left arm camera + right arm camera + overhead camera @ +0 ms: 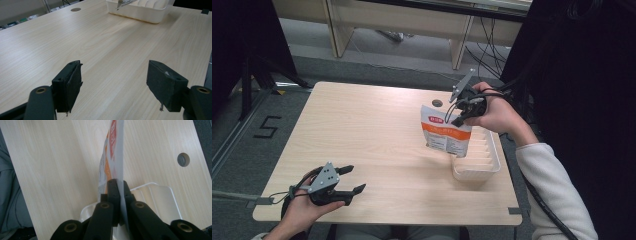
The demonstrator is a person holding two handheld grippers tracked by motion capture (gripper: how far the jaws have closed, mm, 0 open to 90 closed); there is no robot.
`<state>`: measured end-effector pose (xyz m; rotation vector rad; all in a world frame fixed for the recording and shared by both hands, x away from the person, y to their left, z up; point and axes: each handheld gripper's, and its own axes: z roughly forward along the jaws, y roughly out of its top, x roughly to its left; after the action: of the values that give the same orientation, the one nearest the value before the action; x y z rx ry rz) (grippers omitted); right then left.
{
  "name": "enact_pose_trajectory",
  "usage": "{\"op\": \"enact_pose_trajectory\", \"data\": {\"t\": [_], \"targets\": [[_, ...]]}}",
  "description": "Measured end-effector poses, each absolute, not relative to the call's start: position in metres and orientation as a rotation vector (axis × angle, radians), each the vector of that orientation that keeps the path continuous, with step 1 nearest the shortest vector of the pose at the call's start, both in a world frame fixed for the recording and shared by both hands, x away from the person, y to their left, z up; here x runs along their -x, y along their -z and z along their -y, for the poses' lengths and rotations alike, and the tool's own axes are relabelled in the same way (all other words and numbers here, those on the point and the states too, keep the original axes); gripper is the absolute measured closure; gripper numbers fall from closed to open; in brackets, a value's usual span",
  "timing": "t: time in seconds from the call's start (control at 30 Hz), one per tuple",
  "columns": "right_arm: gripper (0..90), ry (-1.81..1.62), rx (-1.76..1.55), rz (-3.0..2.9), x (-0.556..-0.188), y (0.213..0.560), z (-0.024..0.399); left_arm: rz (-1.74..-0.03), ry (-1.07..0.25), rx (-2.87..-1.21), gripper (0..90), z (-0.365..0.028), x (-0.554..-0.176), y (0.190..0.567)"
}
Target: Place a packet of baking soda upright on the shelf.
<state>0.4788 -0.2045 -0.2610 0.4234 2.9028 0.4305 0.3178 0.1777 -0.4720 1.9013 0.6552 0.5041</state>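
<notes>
A white and orange pouch (445,131) hangs upright at the near-left corner of a white ribbed tray (492,167), its bottom edge over the tray's left rim. My right gripper (455,120) is shut on the pouch's top edge. Seen edge-on in the right gripper view, the pouch (113,150) rises from the shut right gripper (118,195) above the tray (162,197). My left gripper (353,180) rests open near the table's front left edge, with nothing between its fingers. The left gripper view has the left gripper (115,85) wide open over bare wood, the tray (140,11) far ahead.
The light wooden table (362,130) has a round cable hole (437,103) at the back, just behind the pouch. A person's sleeve (552,190) reaches in at the right. Grey floor, desks and cables lie beyond the table.
</notes>
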Motion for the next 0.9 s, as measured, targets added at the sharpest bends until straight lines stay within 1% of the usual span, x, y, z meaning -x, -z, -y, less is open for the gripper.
{"op": "enact_pose_trajectory", "data": {"t": [0.03, 0.33, 0.37, 0.5, 0.6, 0.67, 0.8, 0.9], "targets": [[90.0, -0.431, -0.462, -2.893, -0.478, 0.261, 0.205, -0.664, -0.500, -1.897, 27.6, -0.178, -0.317, 0.472], [90.0, -0.419, -0.456, -2.901, -0.479, 0.260, 0.209, -0.671, -0.501, -1.891, 27.6, -0.177, -0.317, 0.472], [90.0, -0.420, -0.518, -2.905, -0.476, 0.260, 0.210, -0.682, -0.494, -1.887, 27.7, -0.177, -0.317, 0.473], [90.0, -0.425, -0.452, -2.909, -0.480, 0.259, 0.213, -0.668, -0.499, -1.898, 27.7, -0.177, -0.317, 0.472], [90.0, -0.413, -0.500, -2.897, -0.479, 0.257, 0.217, -0.668, -0.498, -1.896, 27.7, -0.177, -0.317, 0.472], [90.0, -0.420, -0.465, -2.900, -0.480, 0.257, 0.218, -0.674, -0.502, -1.893, 27.7, -0.177, -0.317, 0.472], [90.0, -0.408, -0.508, -2.866, -0.479, 0.255, 0.223, -0.657, -0.508, -1.900, 27.8, -0.178, -0.318, 0.472], [90.0, -0.418, -0.506, -2.870, -0.481, 0.255, 0.225, -0.676, -0.494, -1.892, 27.9, -0.177, -0.317, 0.472]]}}
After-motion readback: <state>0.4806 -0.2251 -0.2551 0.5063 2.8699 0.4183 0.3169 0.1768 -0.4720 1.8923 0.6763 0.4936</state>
